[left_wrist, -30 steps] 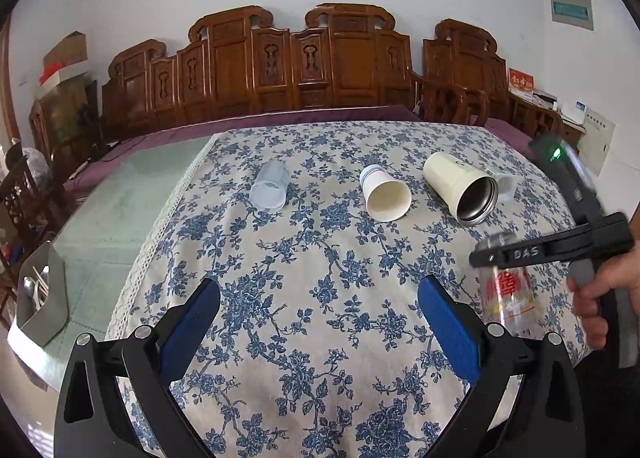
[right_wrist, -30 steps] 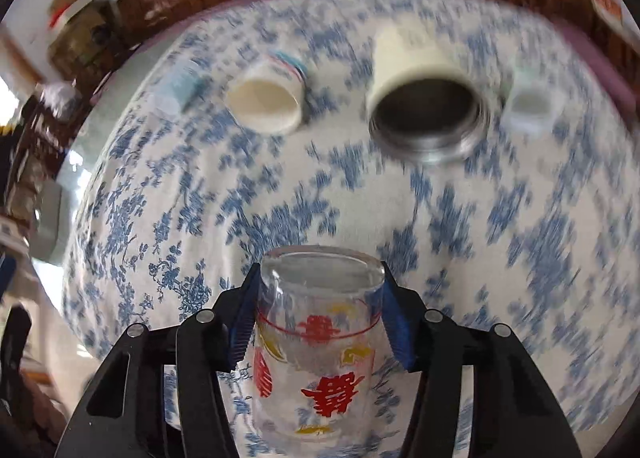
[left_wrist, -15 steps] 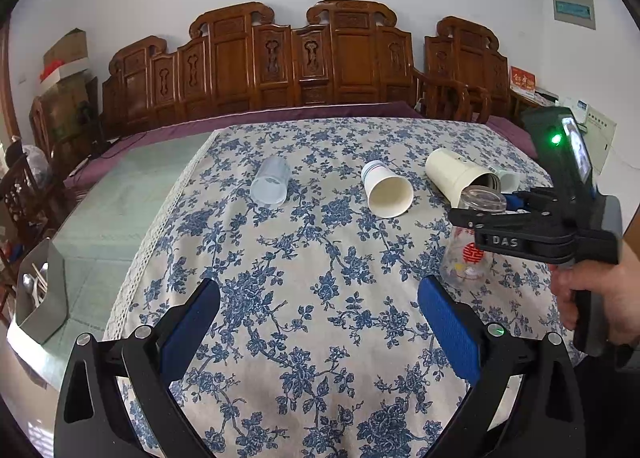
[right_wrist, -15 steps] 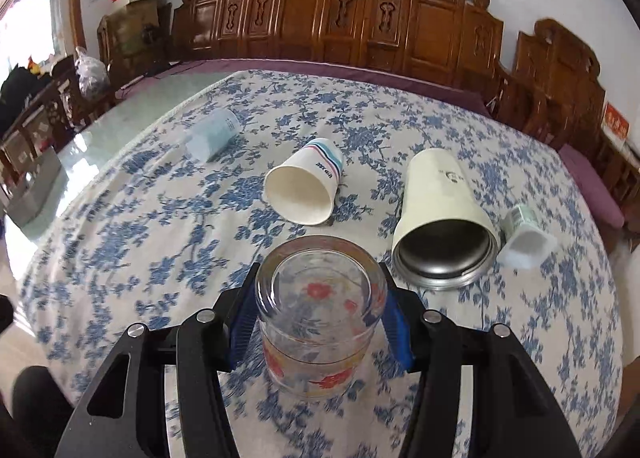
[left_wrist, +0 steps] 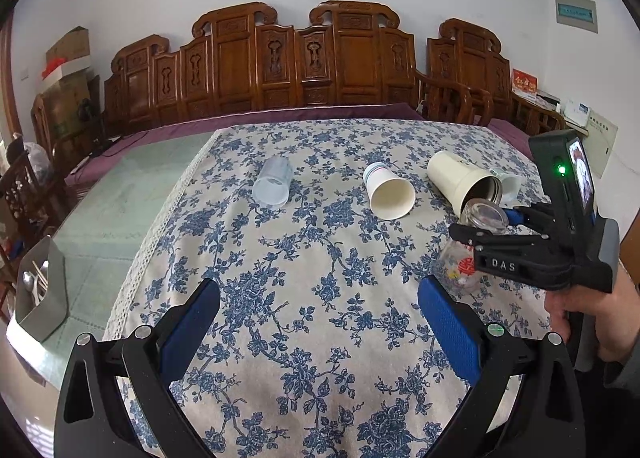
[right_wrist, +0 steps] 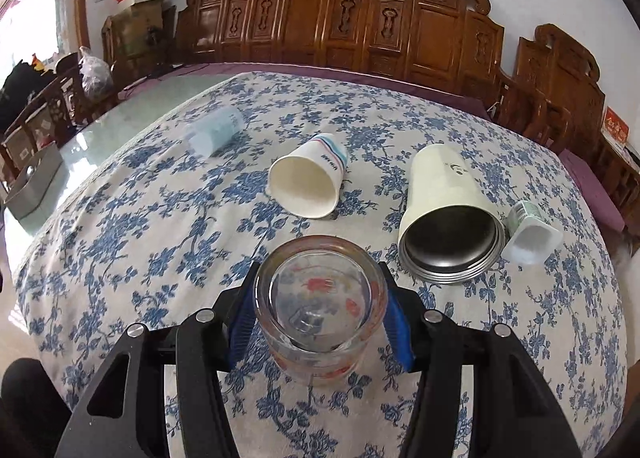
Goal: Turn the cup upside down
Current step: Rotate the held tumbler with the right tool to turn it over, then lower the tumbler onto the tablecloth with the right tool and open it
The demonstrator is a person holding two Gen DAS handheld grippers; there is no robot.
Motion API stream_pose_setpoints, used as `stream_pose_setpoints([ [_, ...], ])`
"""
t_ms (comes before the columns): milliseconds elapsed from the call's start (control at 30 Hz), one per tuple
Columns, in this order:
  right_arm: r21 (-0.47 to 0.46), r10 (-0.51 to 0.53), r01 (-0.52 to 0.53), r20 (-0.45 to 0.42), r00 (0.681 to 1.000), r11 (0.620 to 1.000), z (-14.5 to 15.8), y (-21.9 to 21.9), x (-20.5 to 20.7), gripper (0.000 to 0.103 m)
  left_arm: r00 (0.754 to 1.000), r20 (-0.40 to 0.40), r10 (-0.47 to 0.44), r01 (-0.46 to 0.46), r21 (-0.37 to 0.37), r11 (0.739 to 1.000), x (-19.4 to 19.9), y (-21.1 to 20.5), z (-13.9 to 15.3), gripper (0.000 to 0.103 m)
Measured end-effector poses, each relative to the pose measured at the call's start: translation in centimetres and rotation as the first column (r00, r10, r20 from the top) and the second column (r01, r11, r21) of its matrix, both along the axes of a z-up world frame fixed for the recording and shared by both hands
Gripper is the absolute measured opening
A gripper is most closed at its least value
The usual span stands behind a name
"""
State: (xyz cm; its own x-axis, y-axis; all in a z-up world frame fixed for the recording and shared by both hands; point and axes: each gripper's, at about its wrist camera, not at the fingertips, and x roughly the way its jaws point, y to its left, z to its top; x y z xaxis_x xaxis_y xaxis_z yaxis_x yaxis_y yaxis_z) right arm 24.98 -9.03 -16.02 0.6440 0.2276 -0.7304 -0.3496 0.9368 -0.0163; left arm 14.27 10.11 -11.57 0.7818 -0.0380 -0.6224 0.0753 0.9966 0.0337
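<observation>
The right hand-held gripper (right_wrist: 320, 314) is clamped on a clear glass cup (right_wrist: 320, 310), its ribbed blue pads (right_wrist: 396, 330) pressing both sides of the thick, round base end, which faces up; red and yellow printed motifs show through the wall. In the left wrist view the glass cup (left_wrist: 464, 254) stands inverted and slightly tilted, its wider mouth down at the floral tablecloth (left_wrist: 320, 278); whether the rim touches the cloth cannot be told. The person's hand (left_wrist: 588, 314) grips the black handle behind it. Just beyond the glass cup lies a cream cylindrical tumbler (right_wrist: 448, 217) on its side, its dark steel interior and threaded metal rim turned toward the camera. Touching the tumbler's far right side lies a small white plastic pot (right_wrist: 528, 234). Left of the glass cup's far side a tapered white paper cup (right_wrist: 308, 185) with coloured stripes lies on its side, and farther left a frosted, pale blue plastic cup (right_wrist: 216, 133) does too. The left hand-held gripper (left_wrist: 320, 322) hangs spread wide with nothing between its blue pads, near the worktop's (left_wrist: 108, 209) front edge, well left of the glass cup.
</observation>
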Motion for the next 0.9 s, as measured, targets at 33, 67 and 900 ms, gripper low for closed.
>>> stream_pose_setpoints([
  [33,0.004,0.001,-0.001,-0.002,1.0,1.0,0.0,0.0,-0.1,0.058,1.0,0.001,0.0,0.0,0.0,1.0,0.0,-0.1,0.0,0.095],
  [67,0.006,0.0,0.0,-0.003,1.0,1.0,0.1,-0.1,-0.3,0.058,1.0,0.002,-0.001,0.001,0.0,1.0,-0.1,-0.1,0.1,0.095],
  [900,0.213,-0.09,0.087,0.001,0.996,0.973,4.1,-6.5,-5.3,0.087,1.0,0.001,0.018,-0.018,-0.027,0.999,-1.2,-3.2,0.6,0.095],
])
